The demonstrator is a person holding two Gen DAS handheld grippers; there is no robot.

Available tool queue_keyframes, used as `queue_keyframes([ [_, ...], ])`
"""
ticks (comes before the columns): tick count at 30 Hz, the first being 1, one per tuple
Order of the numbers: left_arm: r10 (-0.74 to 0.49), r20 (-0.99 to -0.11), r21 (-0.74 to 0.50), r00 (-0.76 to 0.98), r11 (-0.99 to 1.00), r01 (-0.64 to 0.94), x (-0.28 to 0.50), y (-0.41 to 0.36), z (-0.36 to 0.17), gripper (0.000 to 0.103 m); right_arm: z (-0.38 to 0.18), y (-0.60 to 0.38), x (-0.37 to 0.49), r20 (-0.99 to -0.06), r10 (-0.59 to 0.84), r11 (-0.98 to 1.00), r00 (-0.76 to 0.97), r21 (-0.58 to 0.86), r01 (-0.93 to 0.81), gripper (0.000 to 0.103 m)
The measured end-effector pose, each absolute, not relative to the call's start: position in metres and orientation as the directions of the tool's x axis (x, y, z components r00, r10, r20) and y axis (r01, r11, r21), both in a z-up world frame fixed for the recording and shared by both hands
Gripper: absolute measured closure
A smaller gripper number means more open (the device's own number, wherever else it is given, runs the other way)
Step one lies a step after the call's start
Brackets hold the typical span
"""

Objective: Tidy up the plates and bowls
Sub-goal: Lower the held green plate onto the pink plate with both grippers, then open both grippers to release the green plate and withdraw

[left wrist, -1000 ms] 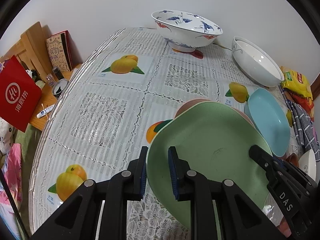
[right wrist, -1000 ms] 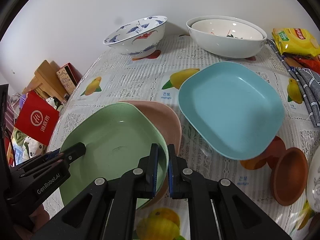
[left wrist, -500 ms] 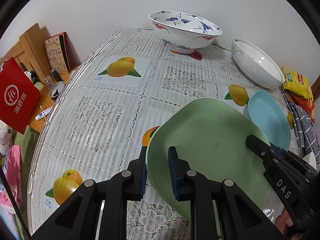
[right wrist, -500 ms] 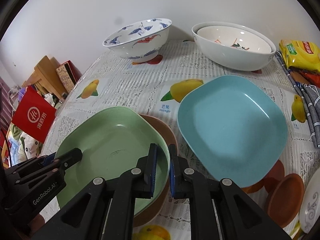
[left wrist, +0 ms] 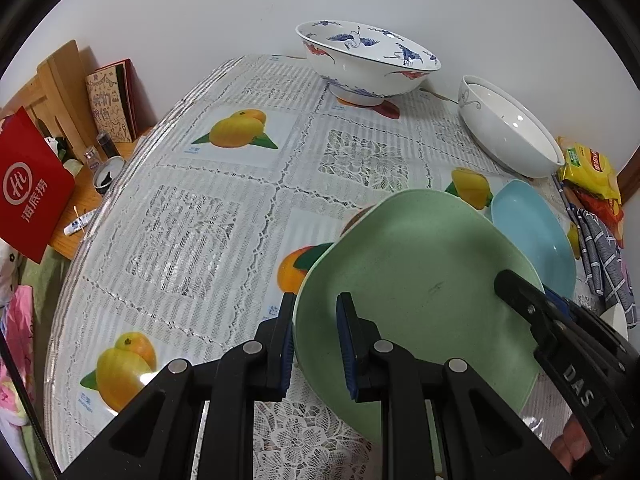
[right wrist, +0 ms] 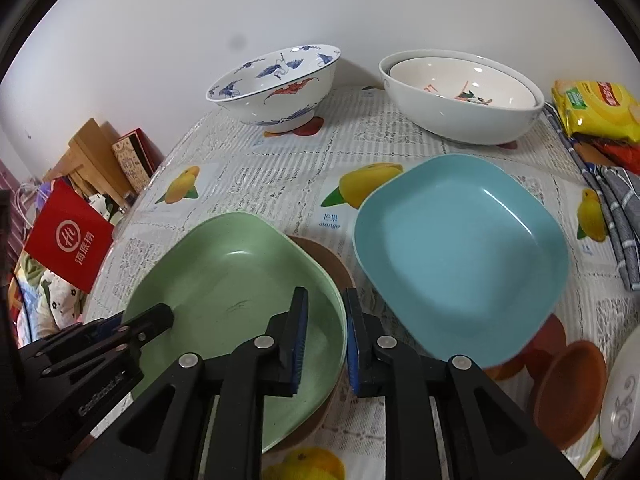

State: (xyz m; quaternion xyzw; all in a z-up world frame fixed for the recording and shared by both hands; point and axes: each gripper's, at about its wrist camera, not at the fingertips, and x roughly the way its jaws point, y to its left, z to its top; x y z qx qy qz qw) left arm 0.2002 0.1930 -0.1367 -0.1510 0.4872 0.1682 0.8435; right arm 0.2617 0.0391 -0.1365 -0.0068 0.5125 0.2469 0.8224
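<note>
A green square plate (right wrist: 232, 280) lies nested on a brown-pink plate (right wrist: 324, 256), which shows only as a rim around it. My left gripper (left wrist: 316, 340) is shut on the green plate's near-left rim (left wrist: 316, 304). In the right wrist view its upper finger (right wrist: 156, 316) lies inside the plate. My right gripper (right wrist: 326, 336) straddles the opposite rim; its jaws are opening, the rim stands between the pads, and the inner pad is clear of the plate wall. A light blue square plate (right wrist: 460, 252) lies just right of the stack.
A blue-and-white crane bowl (right wrist: 276, 88) and two nested white bowls (right wrist: 460, 100) stand at the back by the wall. A brown saucer (right wrist: 568, 392) and a white patterned dish (right wrist: 620, 408) lie front right. Snack packs (right wrist: 592, 108) and a grey cloth (right wrist: 624, 208) are at the right edge.
The green plate has sunk onto the brown-pink plate and now covers most of it. The right gripper's jaws have widened around the rim. The left gripper keeps its grip.
</note>
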Motion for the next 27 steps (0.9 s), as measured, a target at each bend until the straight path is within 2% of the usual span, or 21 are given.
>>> queue_keyframes([
  [2,0.139,-0.871,-0.093,0.471,0.895,-0.436,0.199,0.193,-0.138,0.084,-0.134,0.034,0.257,-0.851,0.382,0.888,0.360,0.230,-0.398,0.081],
  [11,0.118,-0.871,-0.114,0.476,0.895,-0.431,0.199,0.192,-0.141,0.084,-0.135,0.025,0.237,-0.864,0.386,0.891,0.323,0.259,-0.374,0.080],
  [19,0.106,-0.868,-0.111,0.485,0.911,-0.398,0.200,0.190,-0.136,0.084,-0.134,0.029,0.251,-0.849,0.361,0.904,0.386,0.218,-0.367,0.095],
  [24,0.120,-0.876,-0.097,0.467,0.906,-0.413,0.201,0.193,-0.135,0.083,-0.136,0.040,0.265,-0.854,0.364,0.893,0.373,0.206,-0.400,0.093],
  [27,0.137,-0.878,-0.080,0.458,0.902,-0.424,0.198,0.195,-0.133,0.079,-0.137,0.040,0.265,-0.851,0.364,0.891,0.379,0.199,-0.409,0.090],
])
